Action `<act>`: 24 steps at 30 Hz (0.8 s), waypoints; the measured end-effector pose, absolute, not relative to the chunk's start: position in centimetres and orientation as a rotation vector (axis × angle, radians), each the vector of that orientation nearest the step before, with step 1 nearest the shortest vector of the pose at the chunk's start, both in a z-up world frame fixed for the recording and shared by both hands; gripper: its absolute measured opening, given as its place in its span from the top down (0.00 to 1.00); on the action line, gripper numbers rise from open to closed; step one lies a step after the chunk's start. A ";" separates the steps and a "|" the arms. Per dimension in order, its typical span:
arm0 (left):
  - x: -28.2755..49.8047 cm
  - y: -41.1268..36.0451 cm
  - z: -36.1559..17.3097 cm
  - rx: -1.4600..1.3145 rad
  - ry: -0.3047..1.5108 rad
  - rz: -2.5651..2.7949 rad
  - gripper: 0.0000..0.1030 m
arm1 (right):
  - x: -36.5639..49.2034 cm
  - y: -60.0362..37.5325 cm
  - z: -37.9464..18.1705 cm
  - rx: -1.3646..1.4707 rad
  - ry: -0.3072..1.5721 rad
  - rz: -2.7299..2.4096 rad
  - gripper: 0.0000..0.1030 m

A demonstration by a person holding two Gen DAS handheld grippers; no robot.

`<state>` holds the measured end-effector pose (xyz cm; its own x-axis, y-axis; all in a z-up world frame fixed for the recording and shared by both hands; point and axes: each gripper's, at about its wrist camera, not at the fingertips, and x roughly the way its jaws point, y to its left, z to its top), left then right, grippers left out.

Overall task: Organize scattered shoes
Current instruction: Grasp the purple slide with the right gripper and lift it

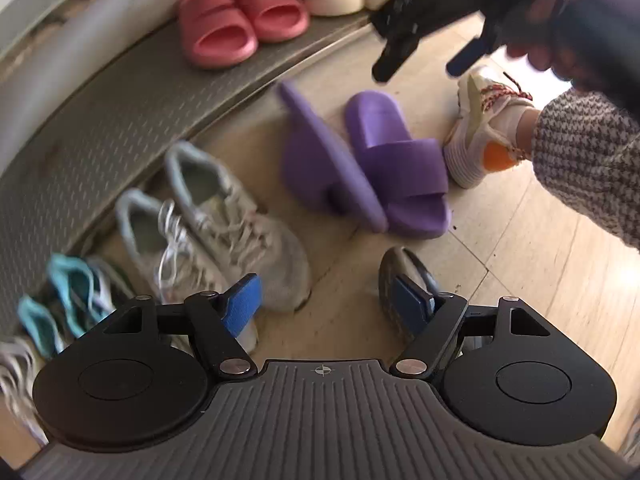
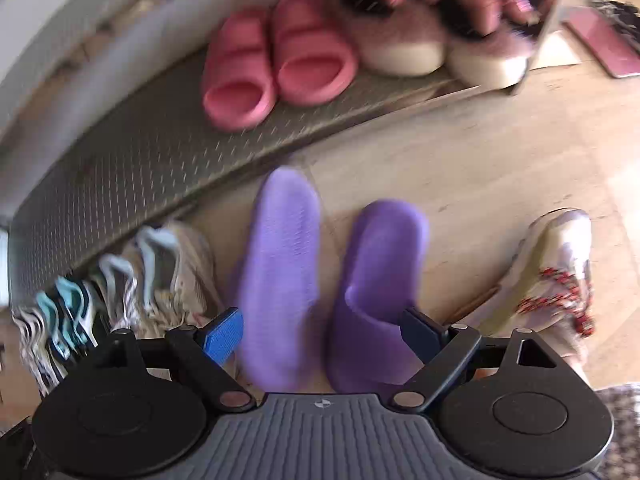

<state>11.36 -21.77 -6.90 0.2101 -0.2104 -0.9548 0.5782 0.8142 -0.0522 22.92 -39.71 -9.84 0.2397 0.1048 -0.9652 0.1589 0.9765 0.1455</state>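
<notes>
Two purple slippers lie on the wooden floor: one is turned sole up (image 2: 280, 272), the other upright (image 2: 376, 280). My right gripper (image 2: 322, 334) hangs open above them, both slippers between its blue pads, with no firm press that I can see. The left wrist view shows the same pair (image 1: 396, 160) with the right gripper (image 1: 424, 64) above it. My left gripper (image 1: 326, 304) is open over bare floor. A dark mesh shoe (image 1: 390, 280) lies by its right finger and a grey sneaker (image 1: 240, 232) by its left.
A perforated metal shelf (image 1: 120, 120) holds pink slides (image 1: 240, 20) and fluffy pink slippers (image 2: 400, 40). Grey and teal sneakers (image 1: 76, 292) line the floor below it. A person's foot in a white sneaker with red laces (image 2: 560, 280) stands at the right.
</notes>
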 end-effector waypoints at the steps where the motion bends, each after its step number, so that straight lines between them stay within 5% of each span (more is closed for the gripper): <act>1: 11.4 -21.3 -6.9 0.331 1.253 -0.540 0.25 | 23.3 -39.1 -10.3 0.217 1.339 -0.027 0.16; 10: 12.3 -17.0 -6.3 0.200 1.304 -0.391 0.25 | 25.2 -31.2 -19.0 -0.077 1.400 -0.004 0.16; 11: 12.6 -16.8 -6.5 0.191 1.307 -0.383 0.25 | 24.8 -31.2 -20.5 -0.076 1.460 -0.020 0.19; 13: 13.0 -16.3 -6.7 0.173 1.315 -0.369 0.25 | 24.0 -31.1 -22.6 -0.042 1.572 0.010 0.61; 17: 13.6 -16.2 -7.7 0.164 1.328 -0.360 0.25 | 22.5 -29.0 -23.2 -0.164 1.456 0.090 0.64; 20: 13.6 -16.3 -8.3 0.166 1.340 -0.366 0.25 | 22.2 -31.5 -23.0 0.032 1.413 0.124 0.64; 22: 13.6 -16.4 -8.8 0.167 1.348 -0.370 0.25 | 22.0 -34.4 -23.2 0.171 1.417 0.106 0.76; 24: 13.6 -16.5 -9.0 0.170 1.352 -0.376 0.25 | 21.5 -39.5 -23.8 0.379 1.444 -0.031 0.77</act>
<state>13.61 -16.47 -8.96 0.1685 -0.1661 -0.9716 0.3597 0.9281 -0.0963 21.50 -39.45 -23.81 0.1374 0.2057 -0.9689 0.2465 0.9403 0.2346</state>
